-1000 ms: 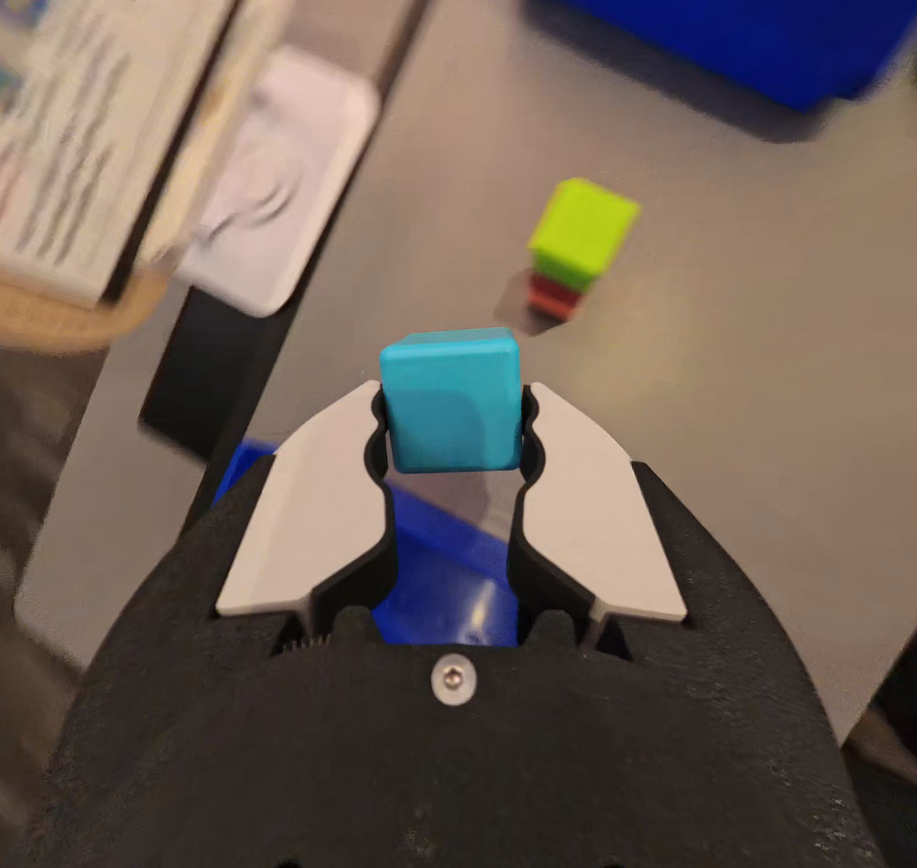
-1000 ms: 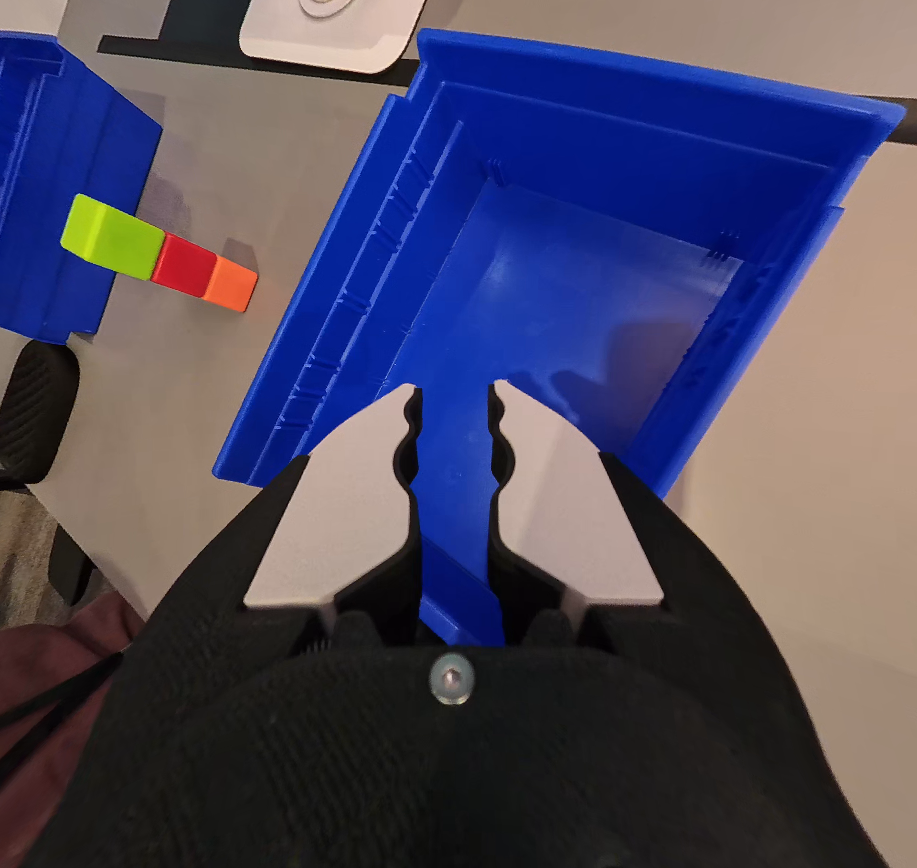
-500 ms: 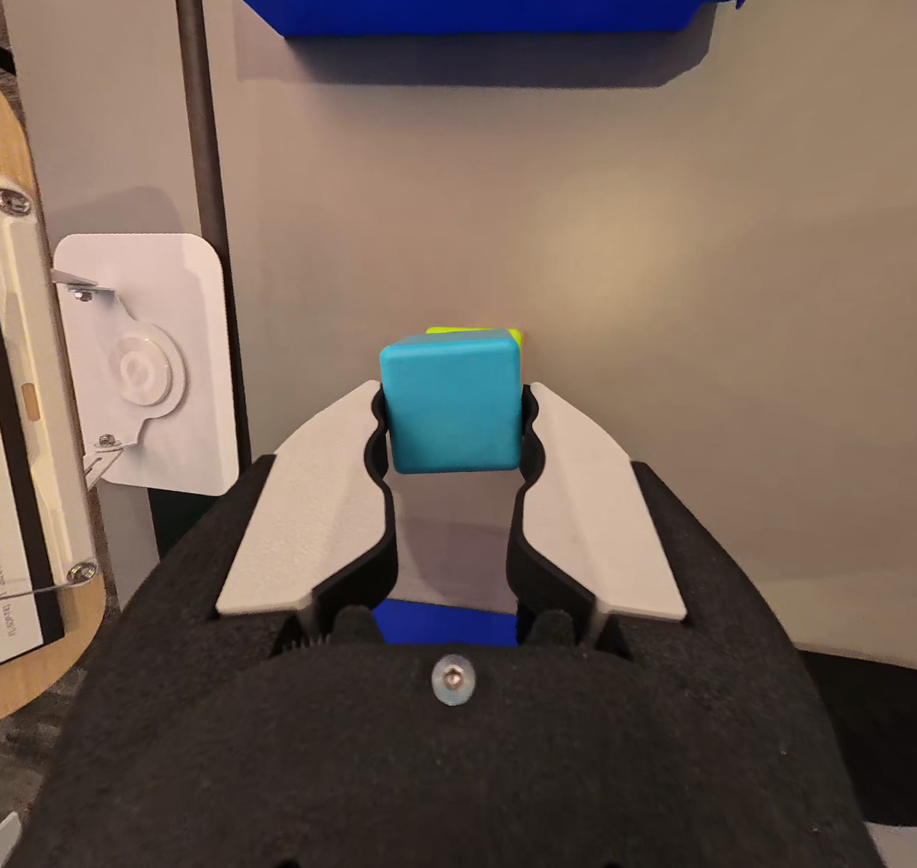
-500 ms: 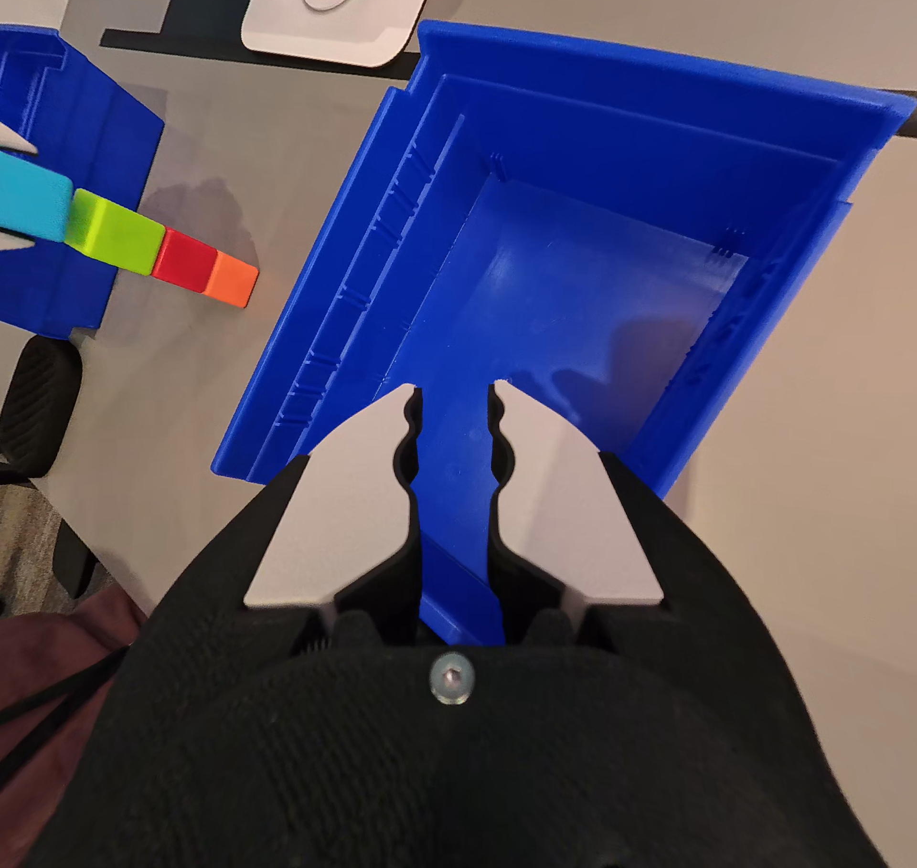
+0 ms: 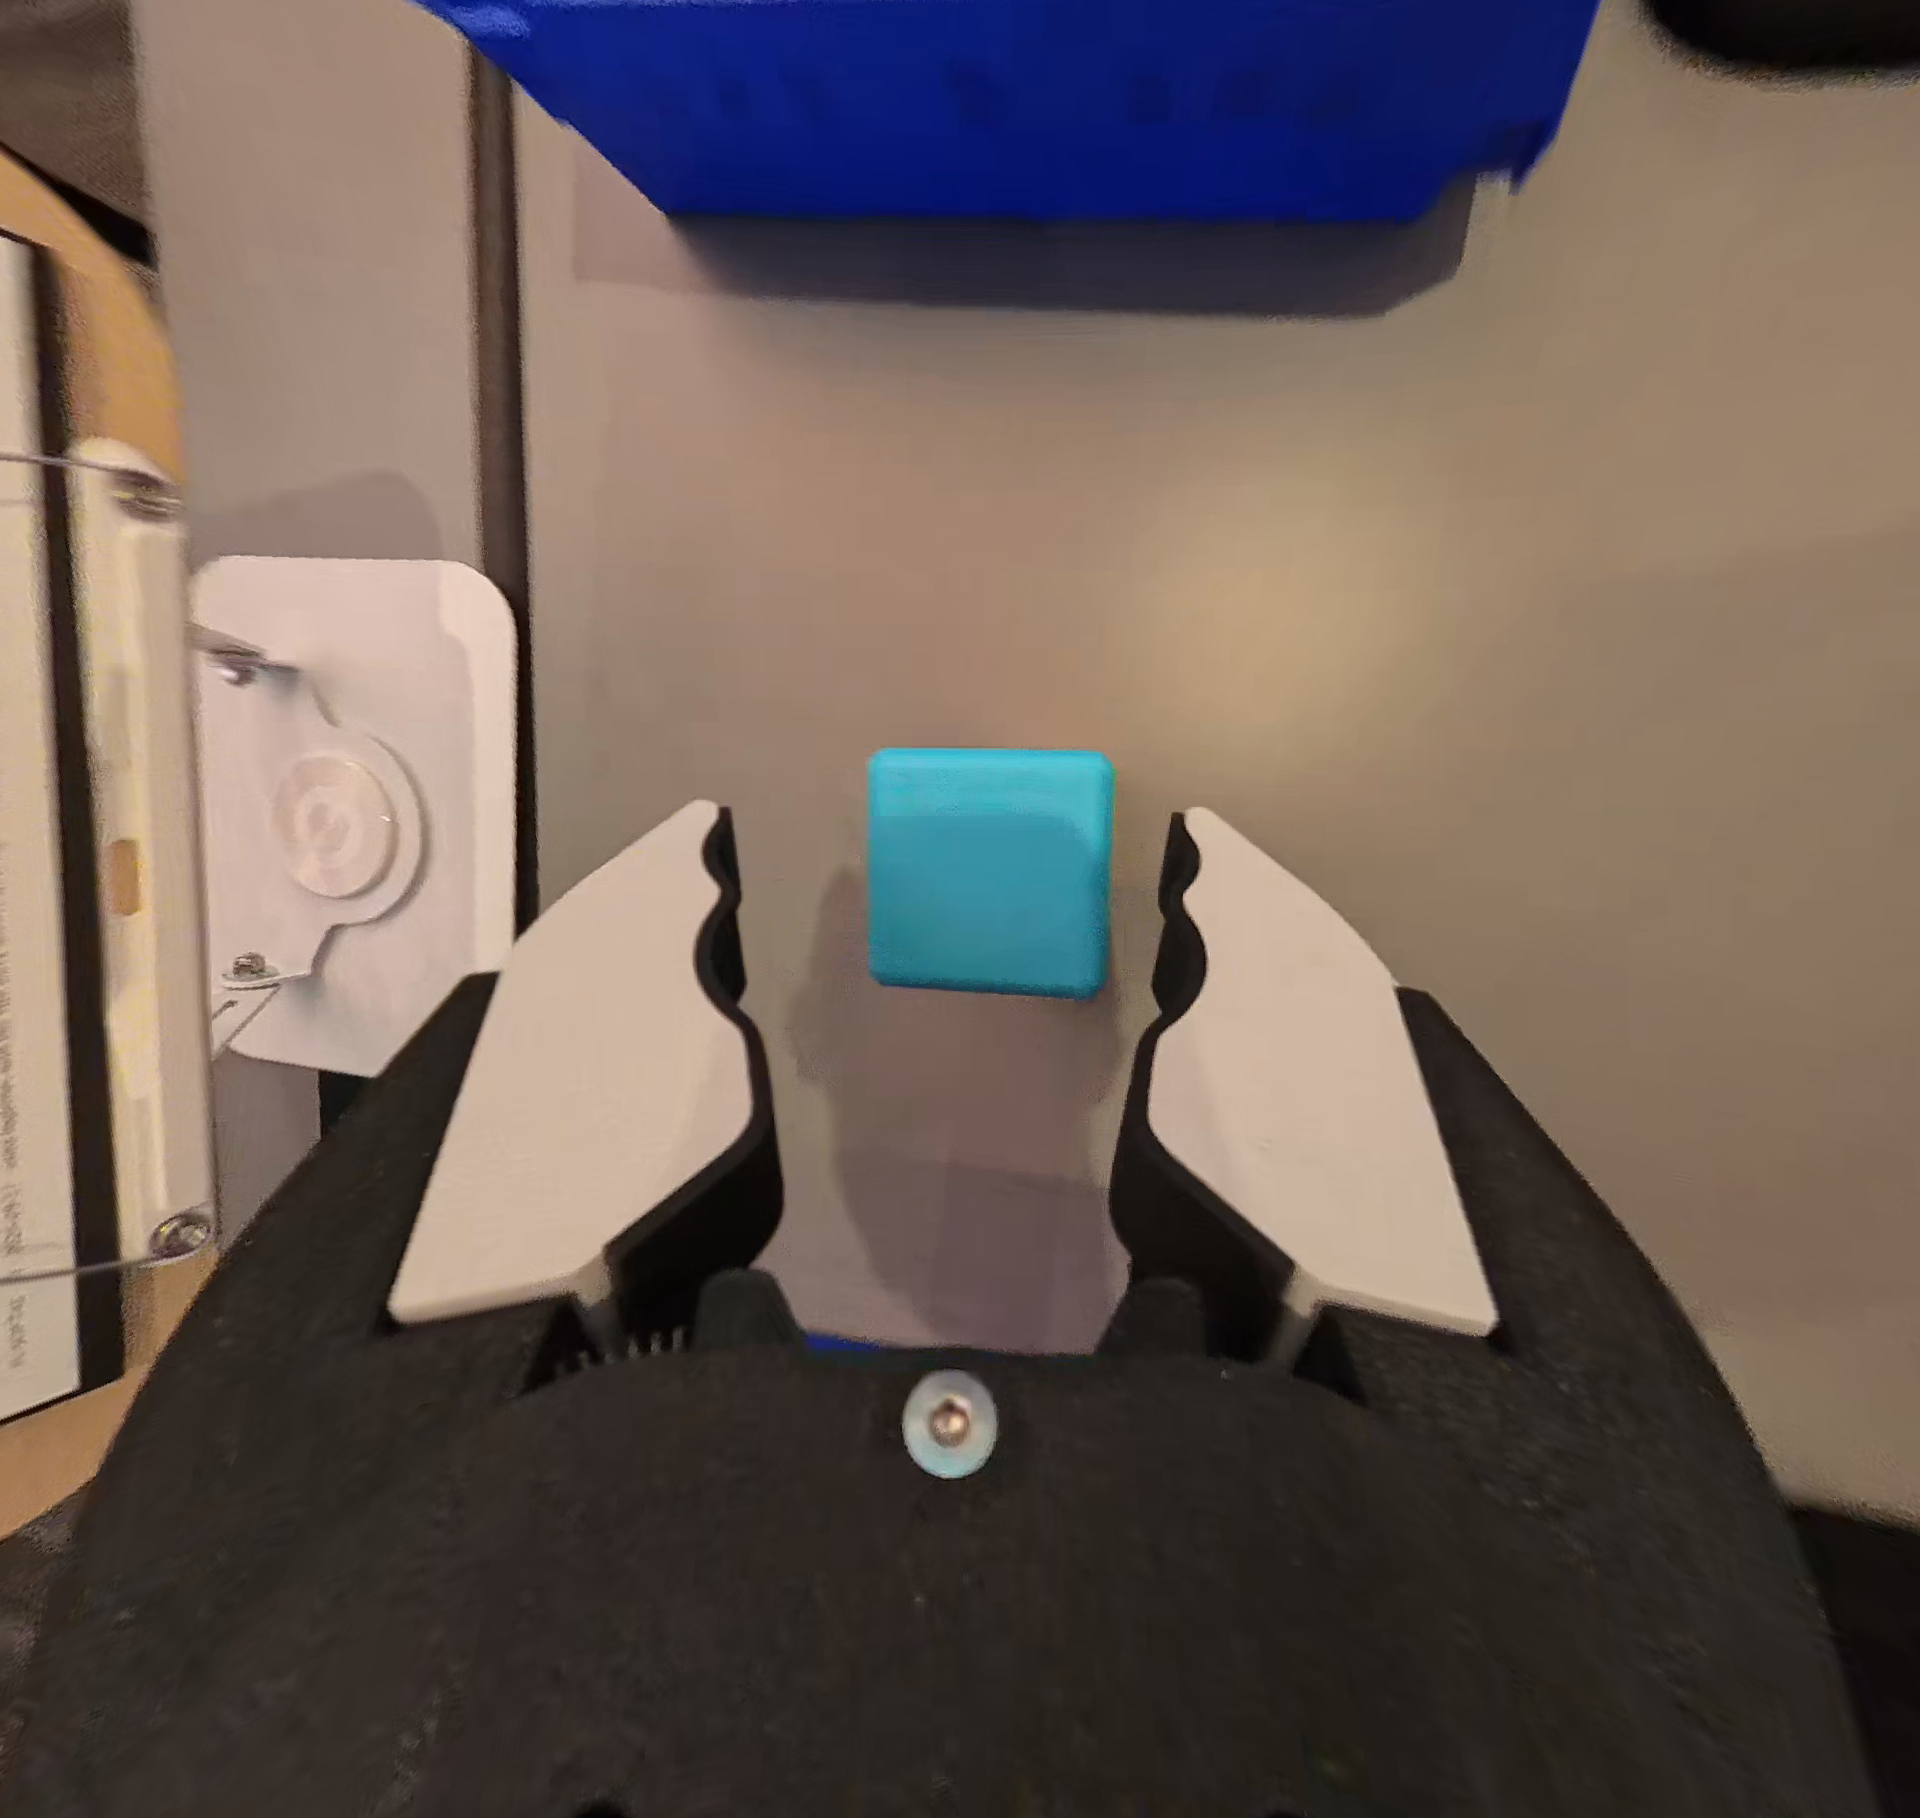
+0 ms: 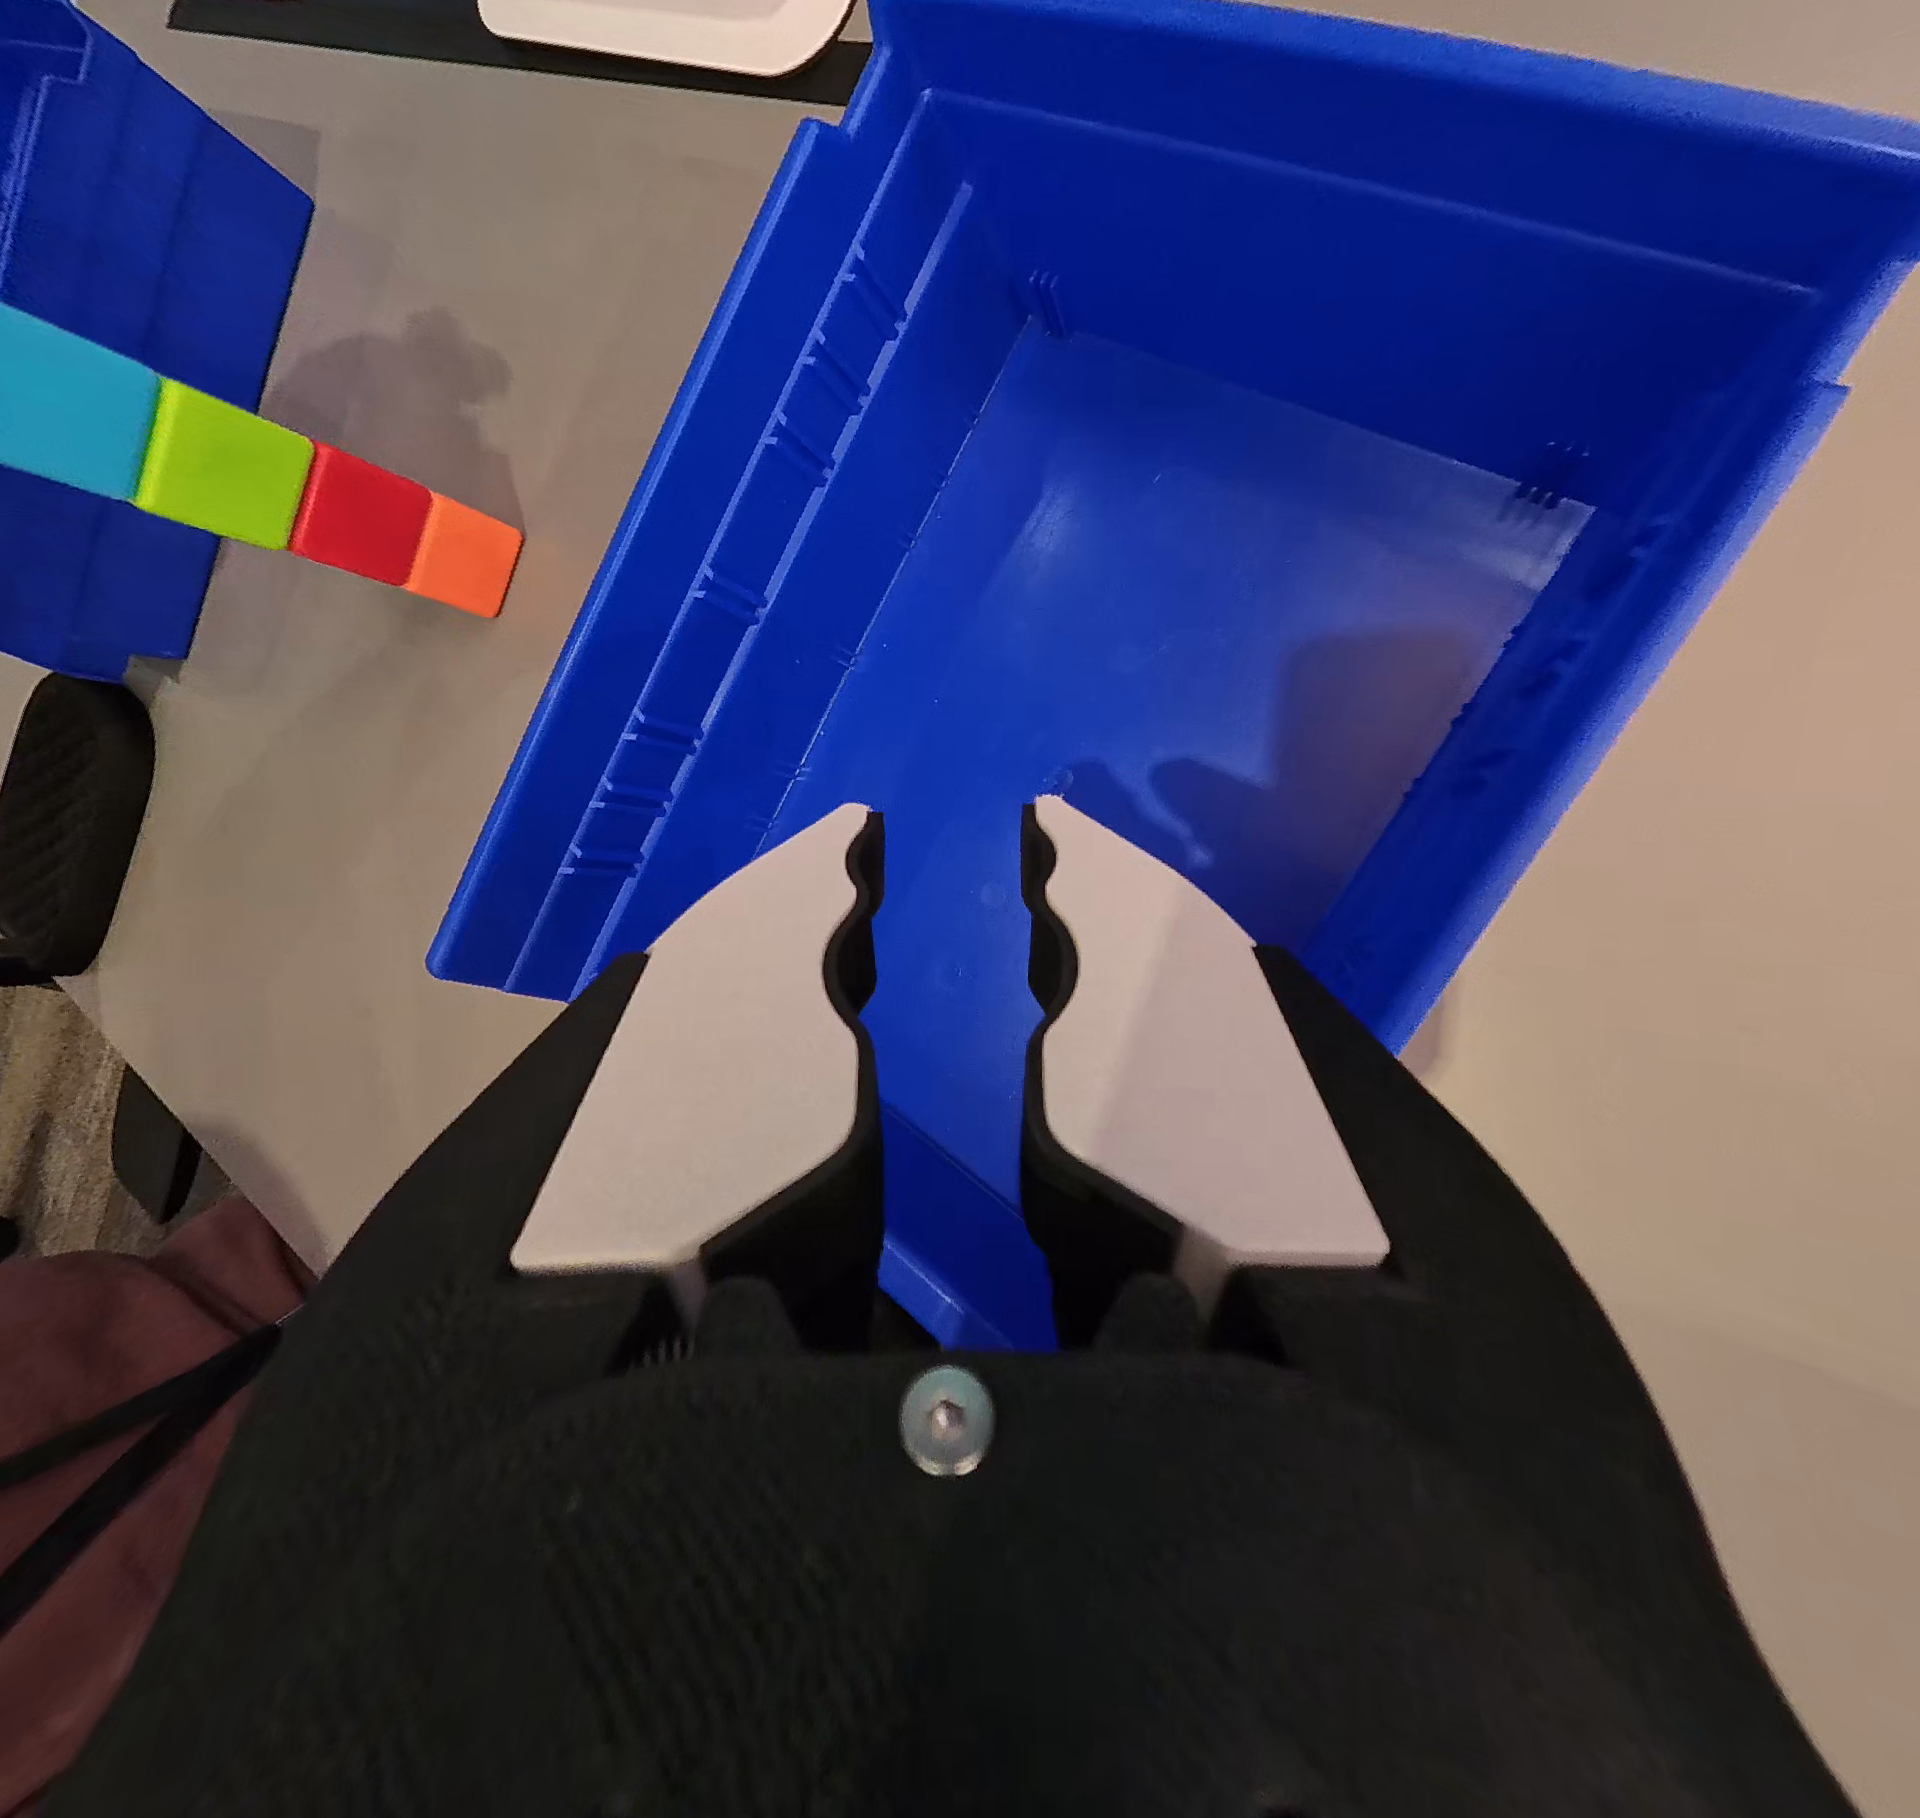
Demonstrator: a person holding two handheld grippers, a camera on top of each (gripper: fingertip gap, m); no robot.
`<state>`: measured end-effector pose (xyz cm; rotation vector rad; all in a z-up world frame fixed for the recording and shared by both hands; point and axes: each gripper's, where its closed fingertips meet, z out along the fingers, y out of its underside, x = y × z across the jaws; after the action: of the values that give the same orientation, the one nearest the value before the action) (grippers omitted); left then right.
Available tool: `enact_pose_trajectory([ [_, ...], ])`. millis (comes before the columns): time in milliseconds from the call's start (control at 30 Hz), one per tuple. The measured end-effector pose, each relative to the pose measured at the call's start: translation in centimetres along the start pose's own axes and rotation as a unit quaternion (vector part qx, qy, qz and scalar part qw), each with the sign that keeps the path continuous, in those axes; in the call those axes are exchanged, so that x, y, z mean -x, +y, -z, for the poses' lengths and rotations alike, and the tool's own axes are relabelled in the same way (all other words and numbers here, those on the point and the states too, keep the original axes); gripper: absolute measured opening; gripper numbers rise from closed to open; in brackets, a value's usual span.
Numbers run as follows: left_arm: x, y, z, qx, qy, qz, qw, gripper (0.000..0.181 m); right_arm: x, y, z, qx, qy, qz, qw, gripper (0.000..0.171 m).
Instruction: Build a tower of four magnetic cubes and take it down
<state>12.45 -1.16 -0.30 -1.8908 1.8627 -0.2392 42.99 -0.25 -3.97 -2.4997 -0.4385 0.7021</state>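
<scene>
In the right wrist view a tower of four cubes stands on the grey table [image 6: 436,262]: orange cube [image 6: 468,558] at the bottom, then the red cube [image 6: 358,516], the green cube [image 6: 223,475] and the turquoise cube [image 6: 73,418] on top. In the left wrist view I look straight down on the turquoise cube [image 5: 987,869], which hides the cubes under it. My left gripper [image 5: 948,818] is open, with its fingers apart on either side of the cube and not touching it. My right gripper [image 6: 951,812] is empty, its jaws a narrow gap apart, over the large blue bin [image 6: 1351,54].
A second blue bin [image 6: 104,314] stands just behind the tower at the left. A blue bin [image 5: 987,54] fills the top of the left wrist view. A white plate with a clear disc [image 5: 343,812] and a clipboard [image 5: 31,833] lie to the left. My hands' fingertips stand some 30 cm from each other.
My left gripper carried the turquoise cube over the green cube, set it on top and opened. The right gripper has stayed over the bin.
</scene>
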Motion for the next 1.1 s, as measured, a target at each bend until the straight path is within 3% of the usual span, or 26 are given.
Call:
enact_pose_trajectory([
  [133, 0.5, -1.9, 2.9, -0.163, -0.060, 0.083, 0.981, 0.089, 0.1, -0.2, 0.1, -0.002, 0.001, 0.003, 1.000, 0.026],
  [300, -0.3, 0.2, 4.2, -0.331, -0.188, 0.147, 0.913, 0.097, 0.6, -0.9, 0.1, -0.012, 0.005, 0.013, 1.000, 0.026],
  [367, -0.7, 1.6, 3.8, -0.380, -0.228, 0.160, 0.882, 0.091, 1.0, -1.5, 0.2, -0.023, 0.008, 0.019, 1.000, 0.026],
  [467, -0.6, 3.3, 1.7, -0.375, -0.264, 0.170, 0.872, 0.085, 2.1, -2.7, 0.6, -0.046, 0.012, 0.037, 0.998, 0.026],
  [667, -0.5, 2.1, -1.7, -0.377, -0.216, 0.179, 0.883, 0.096, 7.2, -6.3, 1.7, -0.127, -0.025, 0.107, 0.986, 0.024],
  [800, 0.1, 2.5, -3.7, -0.409, -0.139, 0.264, 0.863, 0.090, 10.3, -7.7, 1.9, -0.158, -0.057, 0.144, 0.975, 0.023],
  [1000, -0.4, 2.5, -4.8, -0.440, -0.090, 0.284, 0.847, 0.080, 13.2, -8.2, 0.7, -0.158, -0.097, 0.167, 0.968, 0.023],
  [1100, -0.3, 2.6, -5.3, -0.441, -0.111, 0.262, 0.851, 0.079, 13.3, -8.0, -0.2, -0.145, -0.096, 0.167, 0.970, 0.023],
])
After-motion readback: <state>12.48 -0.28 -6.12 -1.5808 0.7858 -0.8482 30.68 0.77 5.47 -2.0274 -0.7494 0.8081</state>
